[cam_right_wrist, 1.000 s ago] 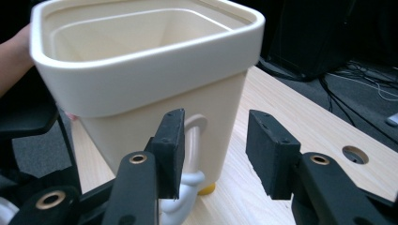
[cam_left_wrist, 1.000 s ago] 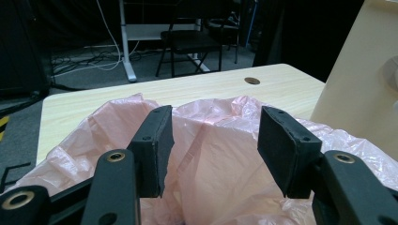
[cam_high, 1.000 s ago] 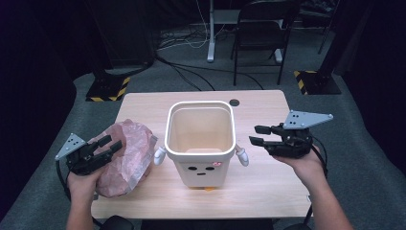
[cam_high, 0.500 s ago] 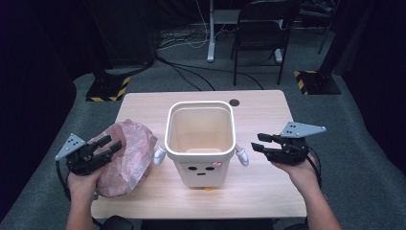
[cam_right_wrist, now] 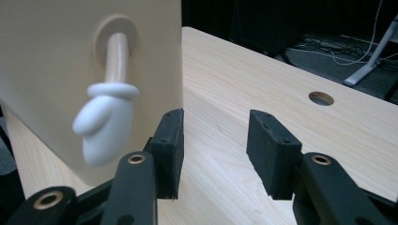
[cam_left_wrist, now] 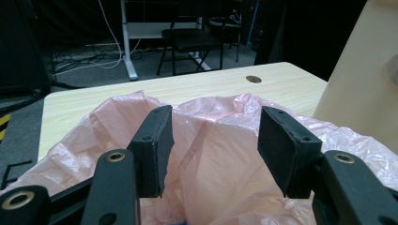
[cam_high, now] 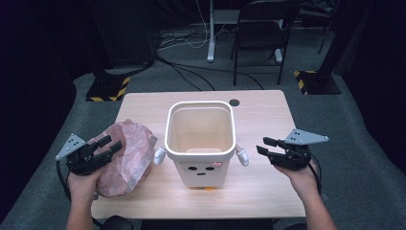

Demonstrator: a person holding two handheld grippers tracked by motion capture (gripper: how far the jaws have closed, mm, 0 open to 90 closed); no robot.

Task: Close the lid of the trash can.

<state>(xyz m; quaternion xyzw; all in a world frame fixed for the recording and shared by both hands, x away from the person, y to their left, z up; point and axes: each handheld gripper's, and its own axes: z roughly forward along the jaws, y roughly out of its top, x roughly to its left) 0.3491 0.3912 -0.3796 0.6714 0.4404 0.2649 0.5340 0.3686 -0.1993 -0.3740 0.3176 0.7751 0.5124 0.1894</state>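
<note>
While the cream bin [cam_high: 200,141] stands mid-tabletop [cam_high: 268,187], my left gripper [cam_high: 109,145] rests over the pink plastic bag [cam_high: 129,155]. Left gripper view: jaws apart, gripping nothing. Right gripper view: right gripper [cam_right_wrist: 215,140] open, empty, beside the bin's white mitten arm [cam_right_wrist: 104,117].

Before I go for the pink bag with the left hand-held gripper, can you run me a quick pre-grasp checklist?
1. Left hand-held gripper open: ok.
2. Pink bag between its jaws: ok, film sits in the gap, not pinched.
3. Bin upright with its mouth open: ok.
4. Bin inside free of items: ok as far as the high view shows.
5. Right hand-held gripper open and off the bin: ok, beside its small white arm.
6. What the bag contains: cannot tell.
</note>
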